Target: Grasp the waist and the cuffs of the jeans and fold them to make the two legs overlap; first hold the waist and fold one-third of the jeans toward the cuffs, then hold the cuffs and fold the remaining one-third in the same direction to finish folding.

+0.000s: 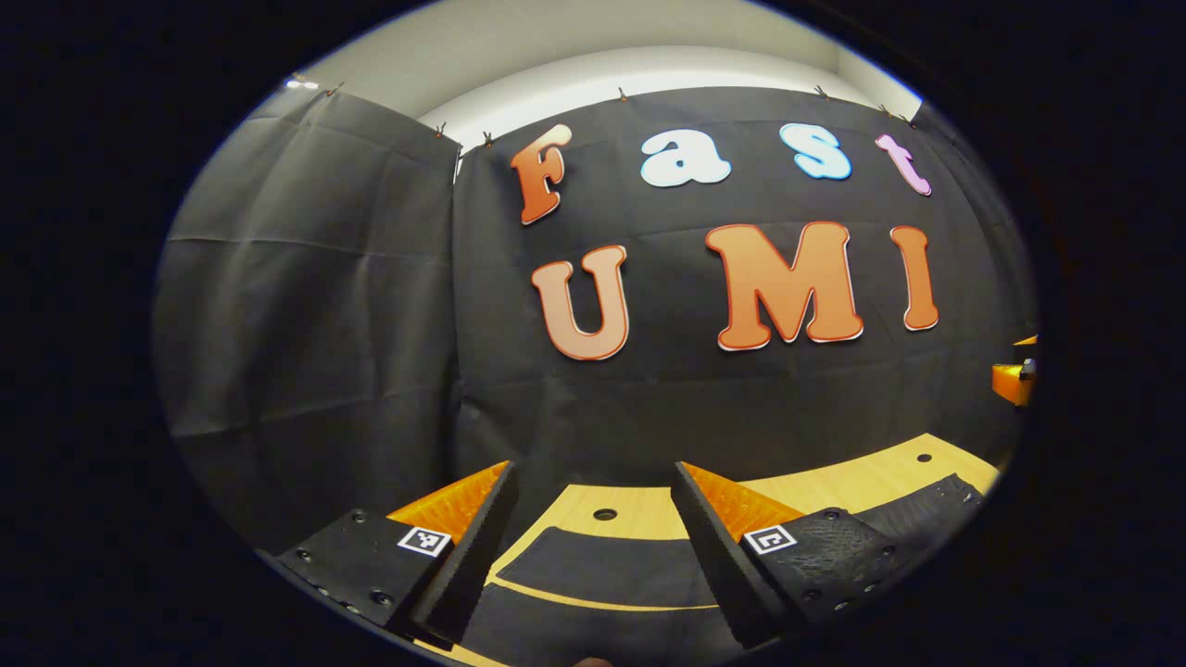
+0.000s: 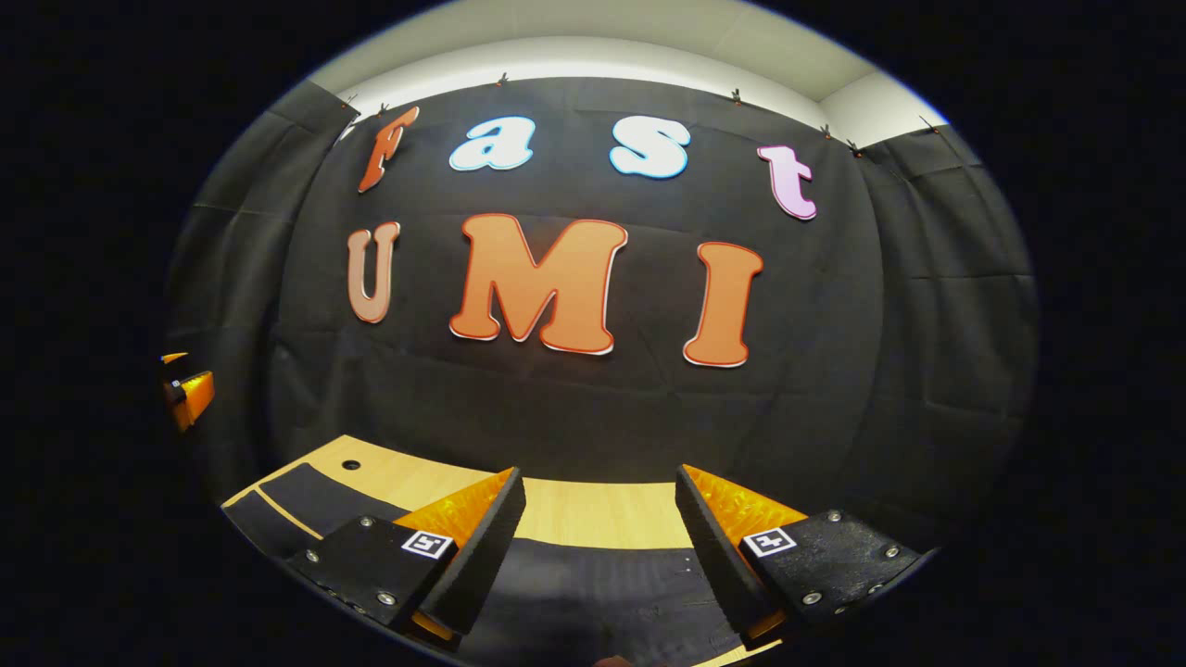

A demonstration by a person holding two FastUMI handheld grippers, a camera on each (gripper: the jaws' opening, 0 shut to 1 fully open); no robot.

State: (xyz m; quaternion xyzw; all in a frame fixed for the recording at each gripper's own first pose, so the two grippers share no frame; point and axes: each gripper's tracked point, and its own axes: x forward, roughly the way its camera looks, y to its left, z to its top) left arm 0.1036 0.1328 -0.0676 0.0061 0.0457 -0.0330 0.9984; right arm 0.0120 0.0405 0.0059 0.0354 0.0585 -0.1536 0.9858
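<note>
The jeans [image 1: 602,565] are dark, almost black, and lie flat on the light wooden table [image 1: 862,482]. In the left gripper view they spread below and between the fingers, with a thin pale line curving across the cloth. My left gripper [image 1: 594,472] hovers just above them, open, with nothing between its orange-faced fingers. In the right gripper view the jeans [image 2: 593,584] stretch under my right gripper [image 2: 599,474] and off to the left. That gripper is also open and holds nothing. Which end of the jeans lies under each gripper I cannot tell.
The booth's black cloth wall stands close behind the table's far edge. The table top has small round holes [image 1: 604,513] [image 2: 350,464]. An orange part of the right gripper [image 1: 1015,380] shows at the right edge, and of the left gripper [image 2: 190,394] at the left edge.
</note>
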